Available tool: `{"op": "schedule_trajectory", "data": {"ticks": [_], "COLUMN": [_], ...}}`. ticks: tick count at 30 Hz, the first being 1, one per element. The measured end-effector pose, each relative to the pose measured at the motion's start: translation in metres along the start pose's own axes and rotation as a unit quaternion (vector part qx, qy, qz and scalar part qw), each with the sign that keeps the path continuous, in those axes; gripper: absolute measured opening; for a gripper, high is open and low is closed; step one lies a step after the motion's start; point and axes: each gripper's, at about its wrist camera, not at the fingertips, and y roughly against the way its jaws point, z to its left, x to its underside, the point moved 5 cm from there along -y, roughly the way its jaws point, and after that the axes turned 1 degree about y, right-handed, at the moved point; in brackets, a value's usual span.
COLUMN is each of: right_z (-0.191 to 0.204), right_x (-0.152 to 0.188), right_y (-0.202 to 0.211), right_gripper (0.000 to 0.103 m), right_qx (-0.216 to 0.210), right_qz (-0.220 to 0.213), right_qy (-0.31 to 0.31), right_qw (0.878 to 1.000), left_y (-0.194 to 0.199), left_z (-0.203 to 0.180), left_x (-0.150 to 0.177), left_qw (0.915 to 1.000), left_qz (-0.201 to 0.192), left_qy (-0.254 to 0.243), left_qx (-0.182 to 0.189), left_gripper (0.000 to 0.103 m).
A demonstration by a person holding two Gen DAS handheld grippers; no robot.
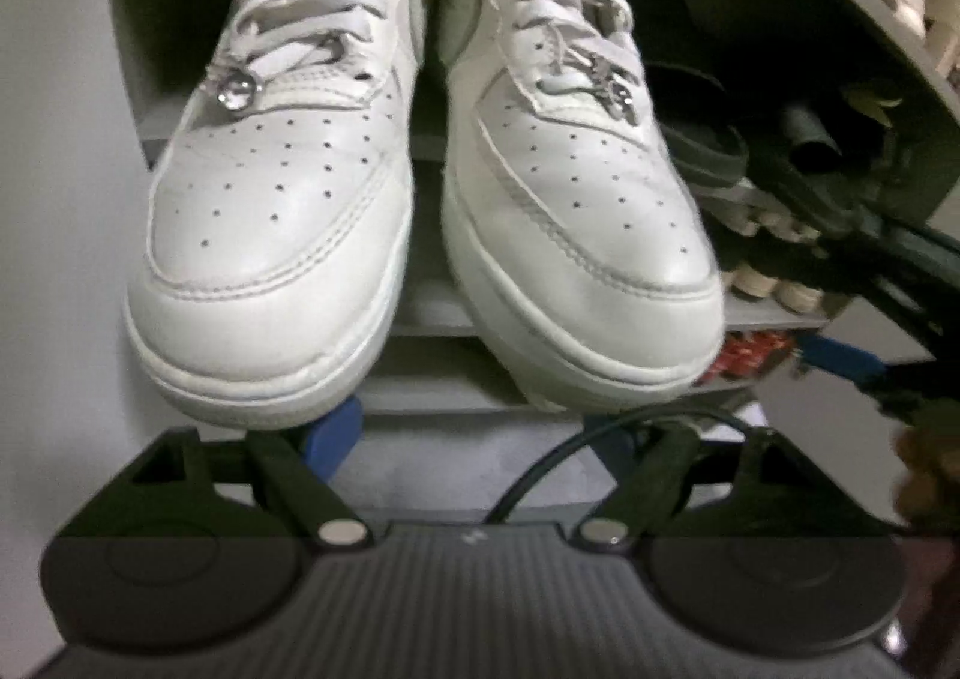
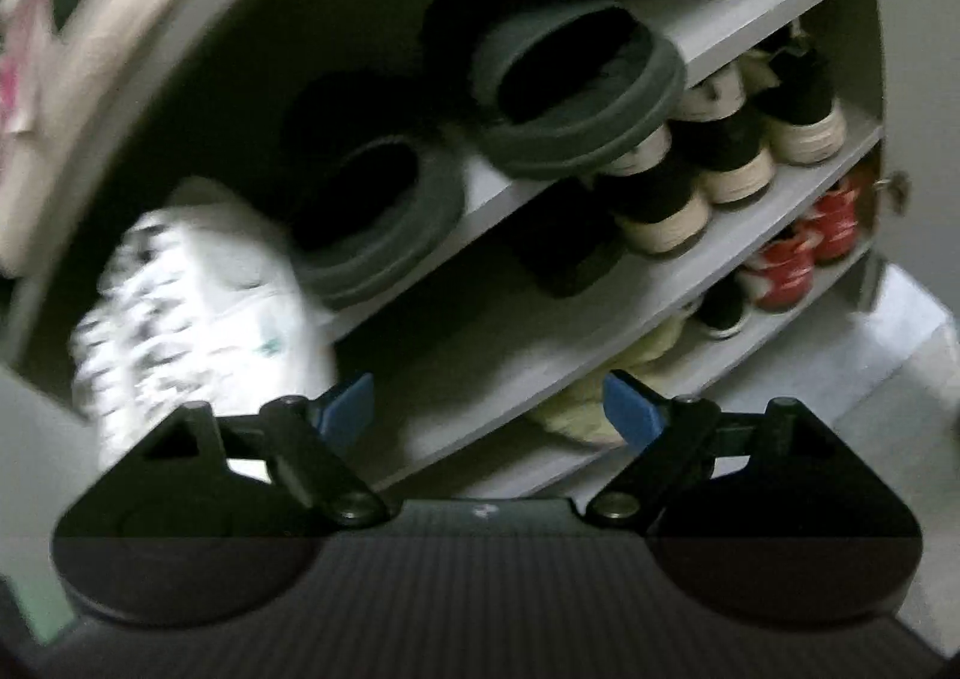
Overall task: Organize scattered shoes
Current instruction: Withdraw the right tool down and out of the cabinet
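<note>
A pair of white sneakers sits side by side on a grey shelf of the shoe rack, toes hanging past the shelf's front edge: the left sneaker (image 1: 270, 211) and the right sneaker (image 1: 576, 211) lie close together with a narrow gap between them. The left claw (image 1: 474, 433) hovers just below and in front of those toes, its blue fingers (image 1: 333, 430) spread wide and holding nothing. To the right on the same shelf lie dark slippers (image 1: 702, 150), crowding that side. In the right wrist view the rack (image 2: 600, 283) tilts across the frame; the right claw (image 2: 489, 406) is also wide apart and empty, aimed at a bare stretch of shelf board. Beside that bare stretch stand grey-green slippers (image 2: 576, 96), black shoes with cream soles (image 2: 720, 162), red sneakers (image 2: 798, 253) and a blurred white sneaker (image 2: 198, 307) at the left end.
</note>
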Motion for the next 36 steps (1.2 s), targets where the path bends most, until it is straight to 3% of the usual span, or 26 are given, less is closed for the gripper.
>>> {"op": "schedule_trajectory", "data": {"ticks": [5, 14, 20, 24, 30, 34, 36], "right_z": [0.001, -0.034, -0.031, -0.026, -0.030, -0.036, -0.056], "right_x": [-0.006, 0.004, 0.014, 0.029, 0.035, 0.047, 0.062], "right_y": [-0.018, -0.046, -0.064, -0.082, -0.105, -0.110, -0.107], "right_gripper": [0.084, 0.084, 0.084, 0.084, 0.084, 0.084, 0.084], "right_qx": [0.024, 0.087, 0.082, 0.119, 0.135, 0.204, 0.226], "right_qz": [-0.004, -0.013, -0.002, 0.012, 0.031, 0.036, 0.023], "right_qy": [0.033, 0.025, 0.025, 0.069, 0.009, -0.018, -0.147], "right_qw": [0.999, 0.996, 0.996, 0.990, 0.990, 0.978, 0.963], "left_y": [0.023, 0.035, 0.029, 0.045, 0.050, 0.049, 0.047], "left_z": [0.016, 0.037, 0.048, 0.062, 0.064, 0.066, 0.066], "left_x": [0.007, 0.007, 0.005, 0.008, 0.001, -0.001, -0.003], "left_qw": [0.9991, 0.9921, 0.9886, 0.9874, 0.9851, 0.9842, 0.9837], "left_qz": [0.012, 0.033, 0.057, 0.052, 0.041, 0.043, 0.044], "left_qy": [-0.001, 0.011, 0.016, 0.014, 0.015, 0.020, 0.021], "left_qx": [0.040, 0.120, 0.138, 0.149, 0.166, 0.171, 0.173], "left_gripper": [0.082, 0.082, 0.079, 0.077, 0.076, 0.075, 0.075]}}
